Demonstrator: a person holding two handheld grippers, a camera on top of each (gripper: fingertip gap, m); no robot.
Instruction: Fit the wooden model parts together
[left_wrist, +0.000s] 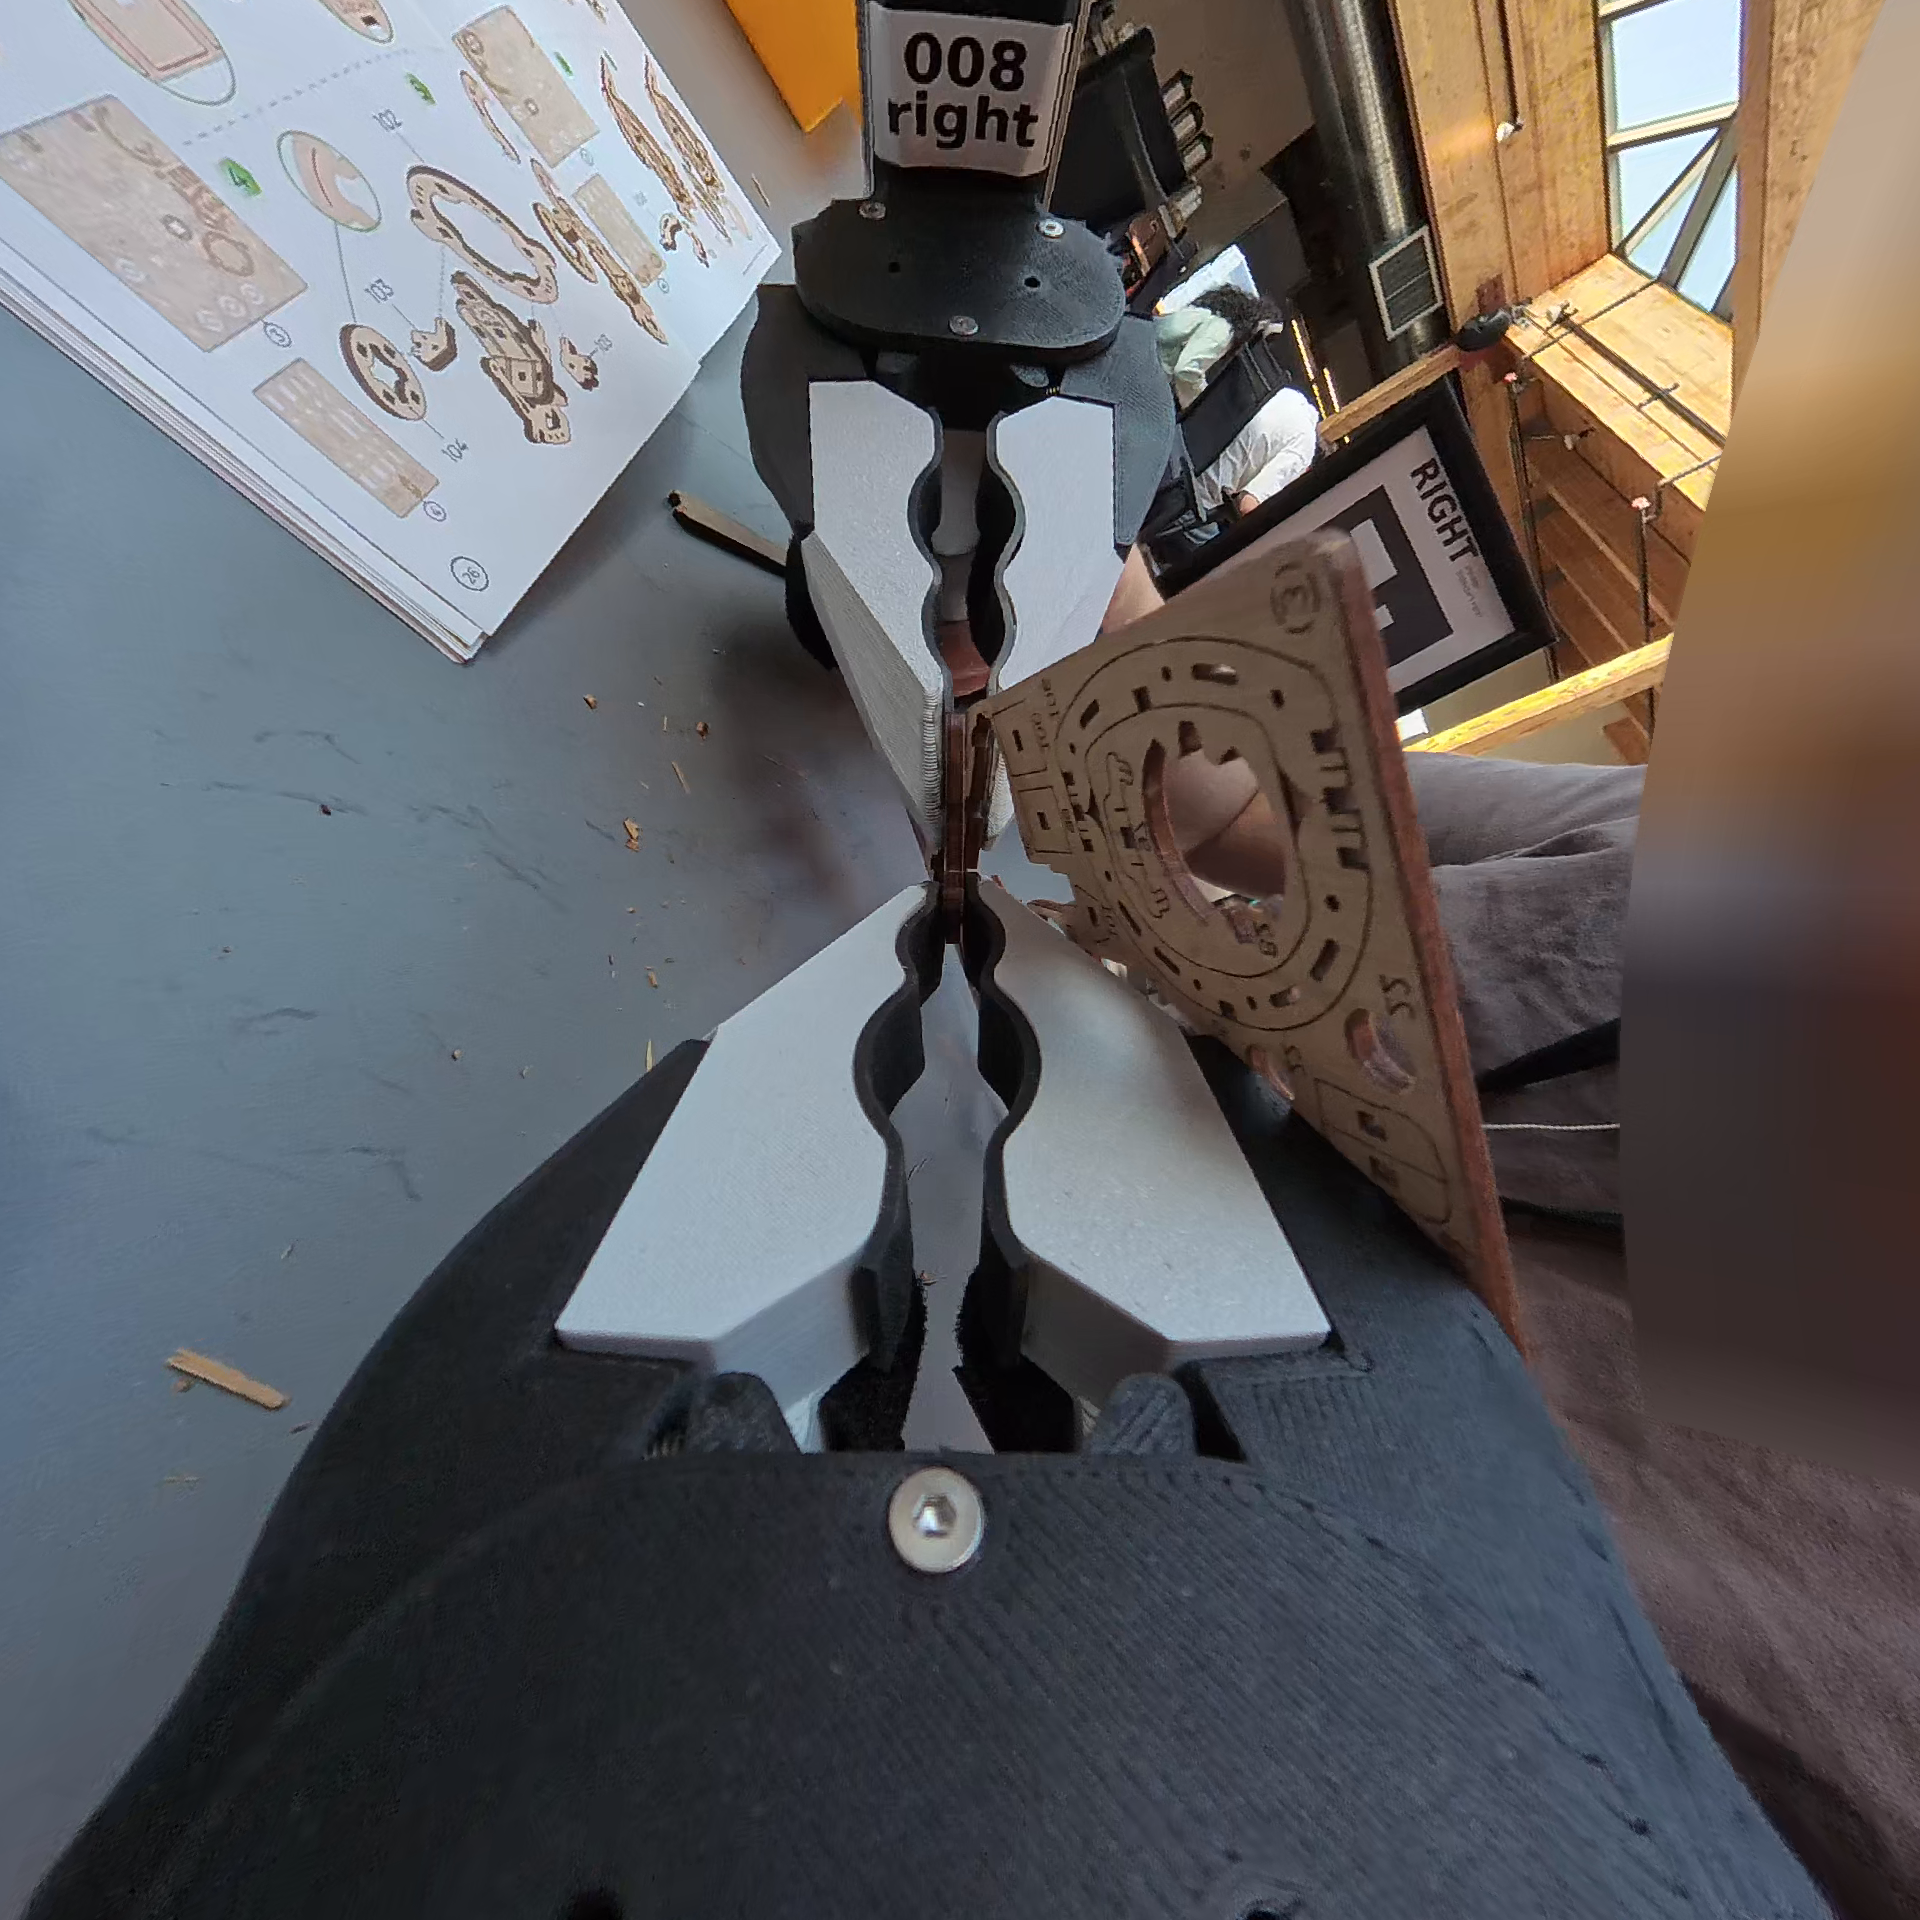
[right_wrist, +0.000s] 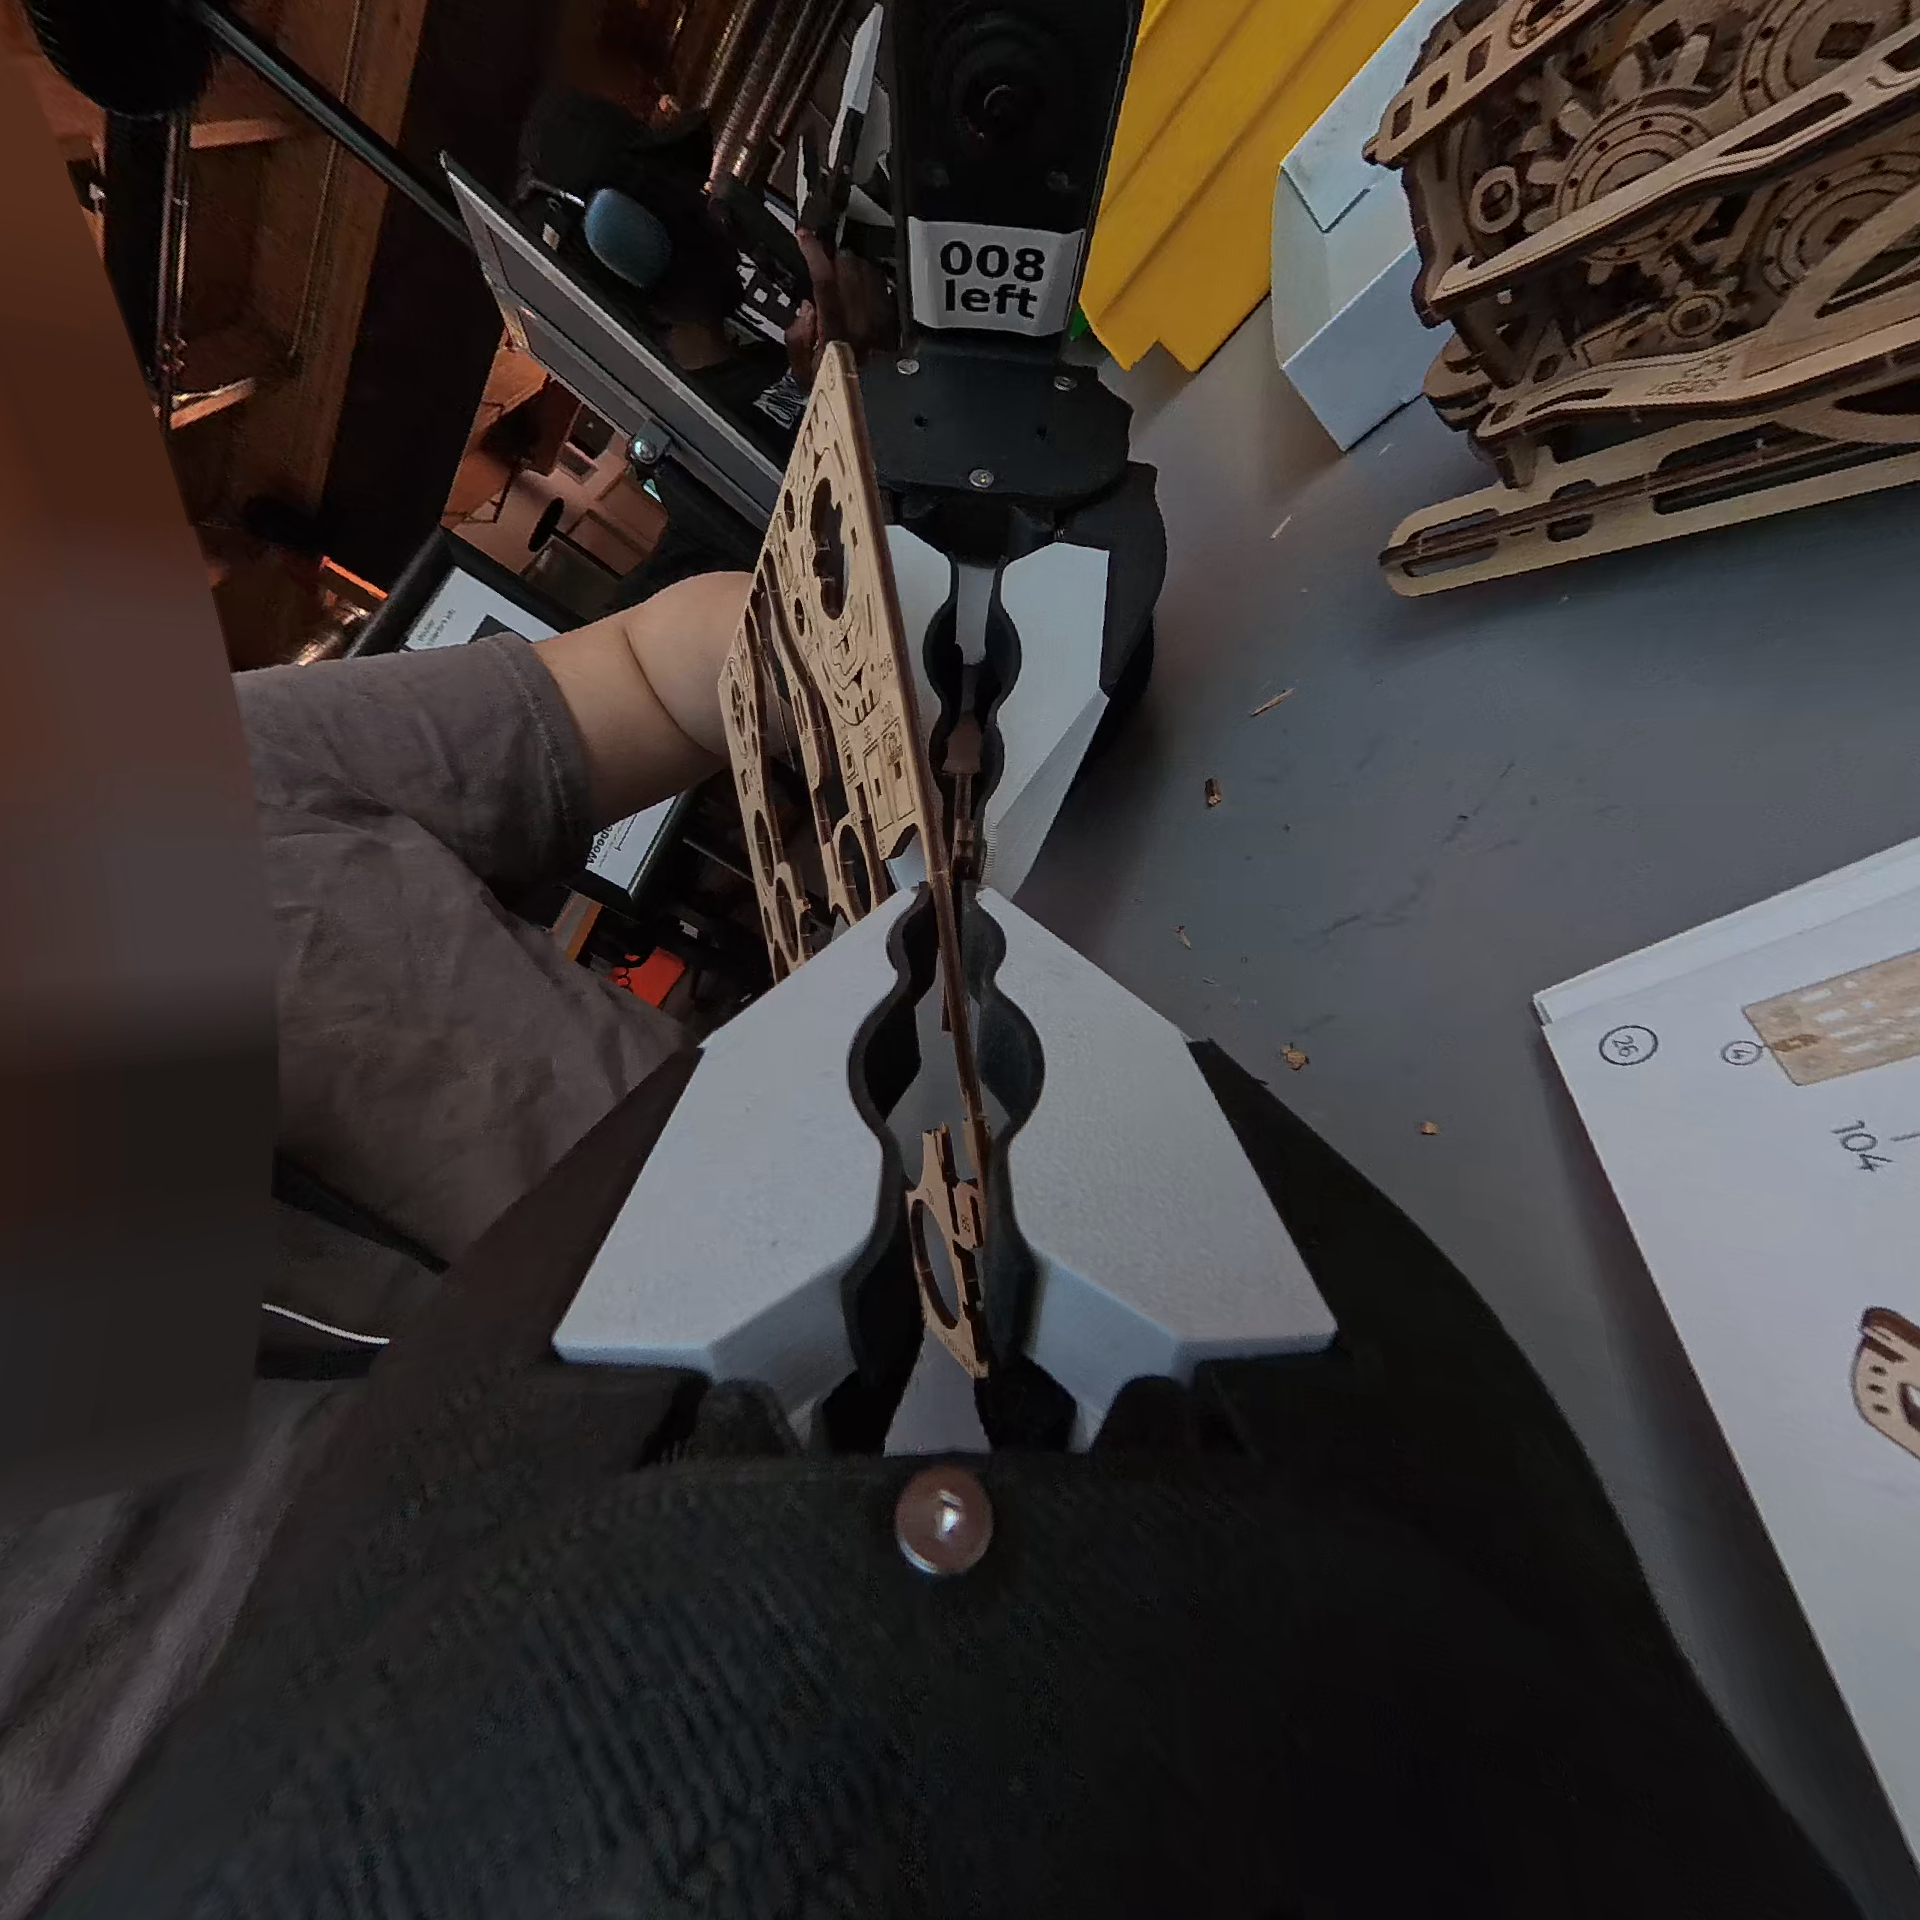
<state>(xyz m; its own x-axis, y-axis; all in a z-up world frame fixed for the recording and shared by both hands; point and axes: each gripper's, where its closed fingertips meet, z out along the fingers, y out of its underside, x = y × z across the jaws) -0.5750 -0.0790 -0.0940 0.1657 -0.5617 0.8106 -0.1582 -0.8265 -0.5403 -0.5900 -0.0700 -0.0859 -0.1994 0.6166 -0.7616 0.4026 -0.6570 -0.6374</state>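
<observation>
Your right gripper (right_wrist: 940, 904) is clamped on the sheet (right_wrist: 831, 665), which runs edge-on between its fingers and stands upright over the table (right_wrist: 1403, 748). Your left gripper (left_wrist: 948, 914) is pinched down on a small dark wooden part (left_wrist: 954, 821) at its very tips, nose to nose with the right one, and that part touches the sheet's edge.

The risk, as I judge it, is twist. The sheet is thin and laser-cut full of slots, so if you lever the two grippers against each other, it could crack along a cut line. The left grip is only a tip hold; a sideways pull could let the part slip out and drop among the chips (left_wrist: 634, 831).
</observation>
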